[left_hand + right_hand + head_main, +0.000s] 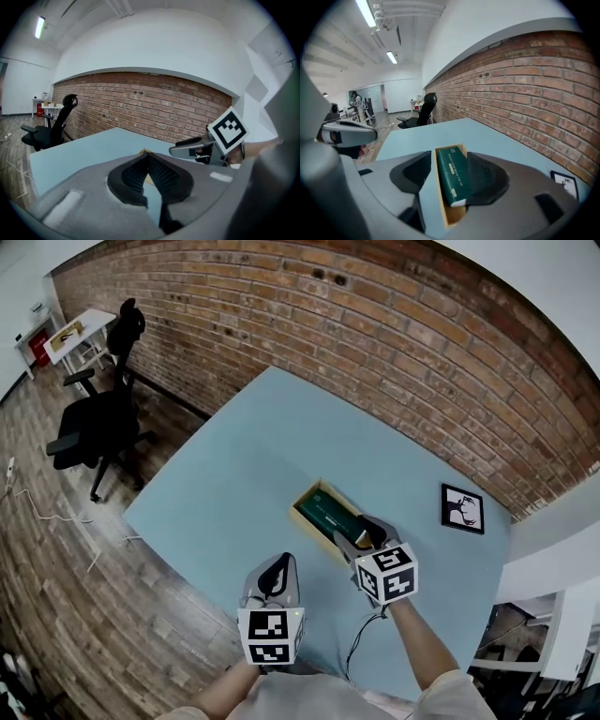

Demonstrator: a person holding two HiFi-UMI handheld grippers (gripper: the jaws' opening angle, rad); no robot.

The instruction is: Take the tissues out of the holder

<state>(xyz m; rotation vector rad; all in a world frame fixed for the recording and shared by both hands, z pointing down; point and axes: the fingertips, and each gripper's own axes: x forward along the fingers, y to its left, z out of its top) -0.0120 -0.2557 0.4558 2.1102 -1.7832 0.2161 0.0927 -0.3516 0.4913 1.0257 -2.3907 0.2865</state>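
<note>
I saw a pale blue table (pixel 234 465) standing on a wood-plank floor (pixel 56 549), its far edge close to a brick wall (pixel 375 334). Directly on it lay a shallow wooden holder (pixel 302 517), near the middle toward my side. A black-and-white printed card (pixel 463 508) lay well apart from it, by the wall-side edge.
</note>
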